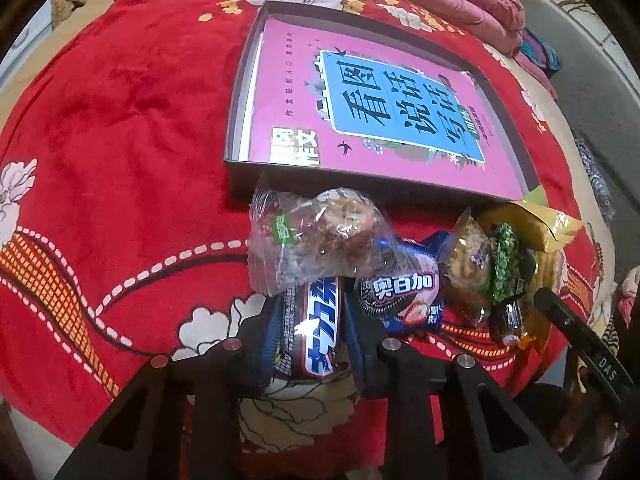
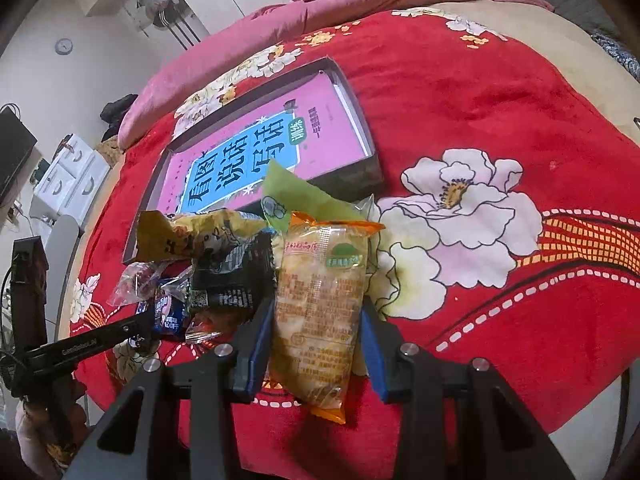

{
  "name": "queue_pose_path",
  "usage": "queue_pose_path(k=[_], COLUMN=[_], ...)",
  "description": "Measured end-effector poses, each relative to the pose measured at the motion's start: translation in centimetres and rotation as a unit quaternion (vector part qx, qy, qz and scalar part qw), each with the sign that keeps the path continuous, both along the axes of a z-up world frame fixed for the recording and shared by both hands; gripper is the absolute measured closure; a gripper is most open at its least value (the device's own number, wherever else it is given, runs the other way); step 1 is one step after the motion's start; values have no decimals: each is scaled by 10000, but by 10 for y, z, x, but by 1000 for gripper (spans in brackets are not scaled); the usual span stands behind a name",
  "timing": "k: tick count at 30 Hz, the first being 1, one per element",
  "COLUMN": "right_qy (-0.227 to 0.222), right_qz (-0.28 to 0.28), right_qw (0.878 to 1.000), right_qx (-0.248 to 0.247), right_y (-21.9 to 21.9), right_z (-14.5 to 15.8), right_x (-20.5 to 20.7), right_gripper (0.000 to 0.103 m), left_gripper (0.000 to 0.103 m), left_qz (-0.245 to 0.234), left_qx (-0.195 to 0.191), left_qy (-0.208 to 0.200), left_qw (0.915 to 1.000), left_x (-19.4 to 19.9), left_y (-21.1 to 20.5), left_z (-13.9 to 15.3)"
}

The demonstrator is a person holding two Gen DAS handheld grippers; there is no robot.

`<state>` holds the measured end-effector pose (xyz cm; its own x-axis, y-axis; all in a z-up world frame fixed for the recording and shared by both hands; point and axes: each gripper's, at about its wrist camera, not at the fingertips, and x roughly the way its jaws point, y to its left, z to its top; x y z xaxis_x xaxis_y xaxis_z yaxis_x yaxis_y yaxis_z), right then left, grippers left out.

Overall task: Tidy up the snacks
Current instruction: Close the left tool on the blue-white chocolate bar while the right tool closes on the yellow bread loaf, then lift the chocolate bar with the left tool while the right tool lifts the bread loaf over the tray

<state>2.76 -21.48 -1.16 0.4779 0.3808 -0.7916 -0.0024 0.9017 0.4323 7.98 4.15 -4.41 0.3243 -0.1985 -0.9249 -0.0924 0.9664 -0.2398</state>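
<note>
With the left gripper [image 1: 308, 336] clamped on the chocolate bar [image 1: 316, 332] and the right gripper [image 2: 318, 340] on the orange-edged packet [image 2: 320, 312], both just before the box [image 1: 240, 96], each needed lifting clear of its rim.

Wrapped snacks [image 1: 360, 276] heaped beside shallow box [image 1: 240, 120].

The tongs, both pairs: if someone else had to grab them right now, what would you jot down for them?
Left tongs: closed on the Snickers bar.
Right tongs: closed on the orange-edged pastry packet.
The other snacks, including the strawberry Oreo pack and green pea packet, lie heaped on the red blanket, at the near edge of the shallow box.
Done: no snack in the box, only the pink book.
Left: sort every snack.
</note>
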Motion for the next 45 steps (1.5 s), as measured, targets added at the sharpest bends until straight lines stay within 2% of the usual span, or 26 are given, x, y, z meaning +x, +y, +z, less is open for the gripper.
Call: queue_pose_path(k=[12,24,33,45], right_qy=[-169,-353,-574,-1012], right_qz=[17,-32,-126,-158], right_qw=[9998,9993,9983,9944], right_qx=[49,69,-15,-239], right_y=[1,-1,-6,-7], right_z=[5,11,19,35], right_x=[-3,-5,-9,-7], right_gripper=[62,62,62,62], left_gripper=[74,74,74,74], left_qz=[-36,-73,-34,44], left_qx=[-207,-463,-578,-538], left_qy=[-39,-86,-461,-901], left_qw=[9998,9989,9973,9945], left_x=[-3,-37,-55,-46], left_y=[3,2,1,2], left_z=[0,15,46,70])
